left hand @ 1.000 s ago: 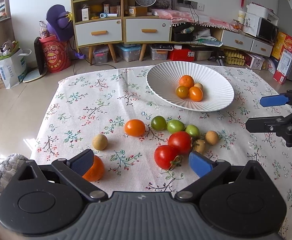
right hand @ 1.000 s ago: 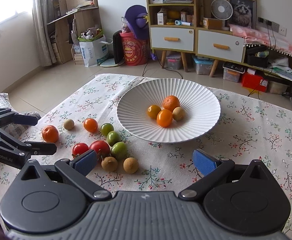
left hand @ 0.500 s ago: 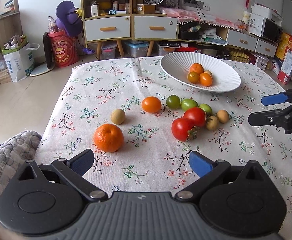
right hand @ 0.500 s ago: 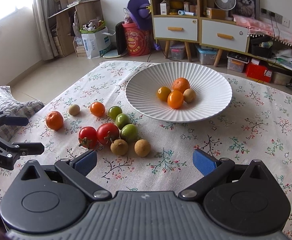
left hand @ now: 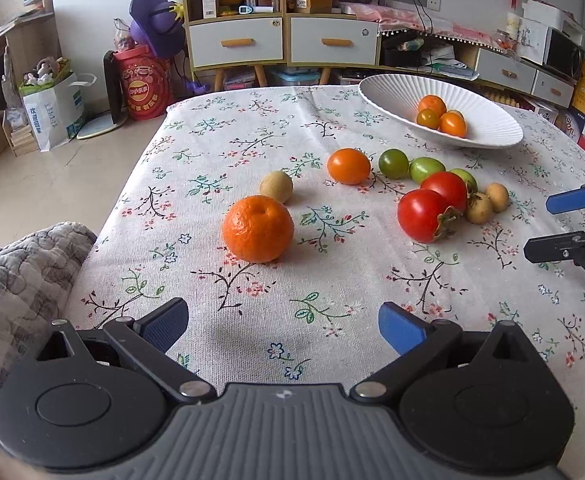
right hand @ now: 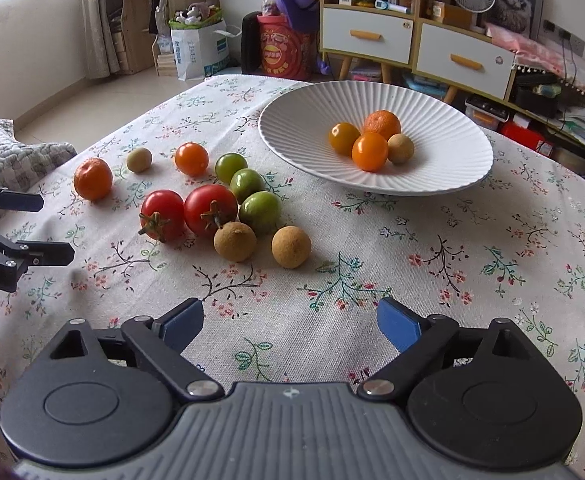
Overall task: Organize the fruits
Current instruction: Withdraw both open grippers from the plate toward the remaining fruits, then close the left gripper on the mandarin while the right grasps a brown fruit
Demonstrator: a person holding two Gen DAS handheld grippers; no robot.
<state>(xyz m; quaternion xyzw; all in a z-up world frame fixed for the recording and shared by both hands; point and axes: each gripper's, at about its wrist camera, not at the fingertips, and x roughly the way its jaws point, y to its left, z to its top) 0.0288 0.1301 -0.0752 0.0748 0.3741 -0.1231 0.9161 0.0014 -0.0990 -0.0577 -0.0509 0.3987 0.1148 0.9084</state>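
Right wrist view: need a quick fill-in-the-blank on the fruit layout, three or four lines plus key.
1. The white bowl holds ____ pieces of fruit.
2. The two red tomatoes lie on the ____, touching each other.
3. The number of green tomatoes beside them is ____.
4. The right gripper has ____ between its pads as it closes.

Missing words: four; tablecloth; three; nothing

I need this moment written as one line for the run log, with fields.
task: organize fruits | left gripper: open, empty | right gripper: closing, nothing between fingers | plate: four fruits | tablecloth: ten fruits loose
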